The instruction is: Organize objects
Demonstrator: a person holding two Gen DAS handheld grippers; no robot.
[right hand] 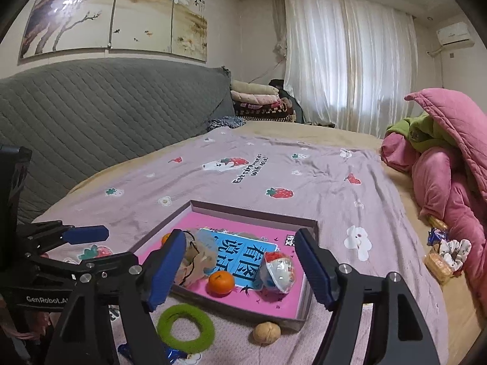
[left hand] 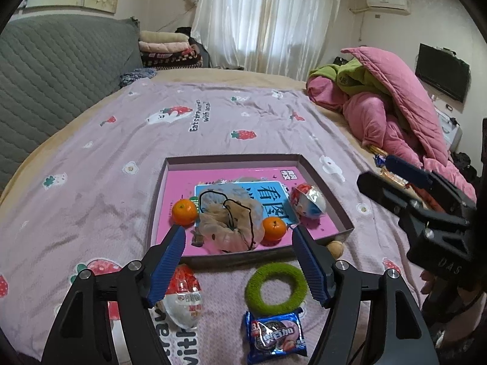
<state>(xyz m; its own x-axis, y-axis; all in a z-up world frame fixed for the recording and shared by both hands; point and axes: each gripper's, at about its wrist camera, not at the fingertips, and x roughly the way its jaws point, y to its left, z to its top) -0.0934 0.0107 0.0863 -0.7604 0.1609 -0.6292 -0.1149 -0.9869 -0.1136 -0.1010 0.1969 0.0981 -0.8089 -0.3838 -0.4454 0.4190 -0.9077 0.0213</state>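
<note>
On a bed spread with a strawberry-print blanket (left hand: 127, 140), a shallow pink-lined box (left hand: 328, 194) holds two tangerines (left hand: 184, 211), a gauzy drawstring pouch (left hand: 228, 222), a blue card (left hand: 271, 197) and a foil-wrapped egg toy (left hand: 307, 202). The left hand-held gripper (left hand: 239, 261) hovers spread wide and empty above a green fuzzy ring (left hand: 275, 284), a cookie packet (left hand: 275, 336) and a second egg toy (left hand: 182, 298). The right hand-held gripper (right hand: 240, 269) is likewise spread, holding nothing; a walnut (right hand: 267, 332) lies against the box's near wall.
</note>
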